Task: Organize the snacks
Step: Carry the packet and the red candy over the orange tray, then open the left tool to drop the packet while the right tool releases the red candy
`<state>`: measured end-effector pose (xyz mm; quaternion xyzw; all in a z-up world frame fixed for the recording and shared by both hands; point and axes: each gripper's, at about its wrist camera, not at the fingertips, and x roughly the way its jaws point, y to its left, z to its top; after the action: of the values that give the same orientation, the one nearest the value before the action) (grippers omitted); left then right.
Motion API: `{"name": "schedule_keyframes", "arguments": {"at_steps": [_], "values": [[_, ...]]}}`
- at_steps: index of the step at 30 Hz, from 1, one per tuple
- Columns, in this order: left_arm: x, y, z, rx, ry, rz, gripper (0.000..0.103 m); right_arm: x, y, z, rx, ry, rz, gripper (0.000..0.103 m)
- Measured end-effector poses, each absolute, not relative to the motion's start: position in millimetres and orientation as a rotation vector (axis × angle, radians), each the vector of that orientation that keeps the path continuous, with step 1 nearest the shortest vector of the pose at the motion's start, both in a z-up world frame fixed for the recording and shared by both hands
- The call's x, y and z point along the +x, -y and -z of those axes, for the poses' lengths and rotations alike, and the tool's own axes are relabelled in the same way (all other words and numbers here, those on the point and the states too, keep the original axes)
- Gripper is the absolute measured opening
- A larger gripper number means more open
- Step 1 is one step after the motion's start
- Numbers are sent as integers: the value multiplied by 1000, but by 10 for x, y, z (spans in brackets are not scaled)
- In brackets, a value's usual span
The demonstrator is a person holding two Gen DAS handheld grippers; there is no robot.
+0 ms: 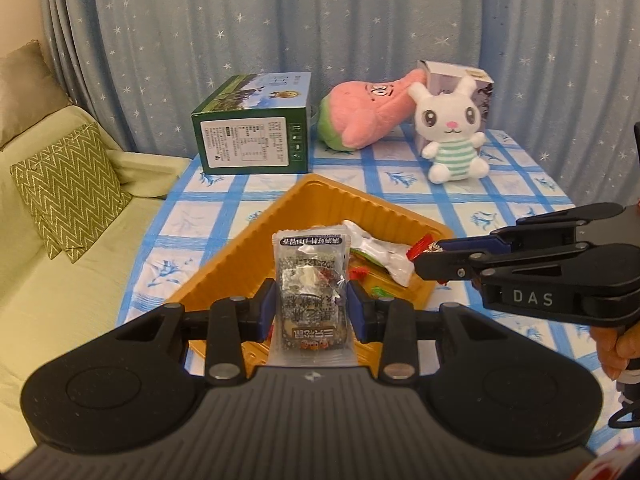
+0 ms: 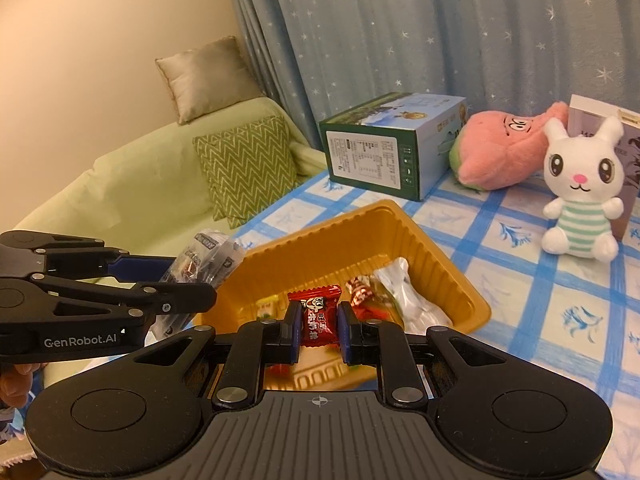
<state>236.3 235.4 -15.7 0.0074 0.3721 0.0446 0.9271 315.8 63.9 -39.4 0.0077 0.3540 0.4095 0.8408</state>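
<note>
An orange plastic tray (image 1: 240, 240) (image 2: 440, 252) sits on the blue-checked table and holds several wrapped snacks, among them a white packet (image 1: 380, 250) (image 2: 416, 300). My left gripper (image 1: 311, 304) is shut on a clear packet with black print (image 1: 310, 280) and holds it above the tray's near-left side; it also shows in the right wrist view (image 2: 200, 260). My right gripper (image 2: 318, 330) is shut on a red candy wrapper (image 2: 318, 316) above the tray's near edge. In the left wrist view the right gripper (image 1: 424, 262) comes in from the right, red wrapper (image 1: 420, 246) at its tips.
At the back of the table stand a green carton (image 1: 256, 132) (image 2: 392, 144), a pink plush (image 1: 368, 116) (image 2: 504, 148), a white rabbit plush (image 1: 454, 132) (image 2: 580, 184) and a grey box (image 1: 484, 92) (image 2: 628, 148). A green sofa with cushions (image 1: 68, 192) (image 2: 248, 168) lies left of the table.
</note>
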Motion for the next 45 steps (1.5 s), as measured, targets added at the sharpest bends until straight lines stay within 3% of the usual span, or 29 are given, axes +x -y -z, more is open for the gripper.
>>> {"name": "schedule_keyframes", "arguments": {"at_steps": [29, 45], "values": [[3338, -2897, 814, 20, -925, -51, 35, 3852, -1168, 810, 25, -864, -787, 19], [3433, -2990, 1007, -22, -959, -60, 35, 3969, -1209, 906, 36, -886, -772, 19]]}}
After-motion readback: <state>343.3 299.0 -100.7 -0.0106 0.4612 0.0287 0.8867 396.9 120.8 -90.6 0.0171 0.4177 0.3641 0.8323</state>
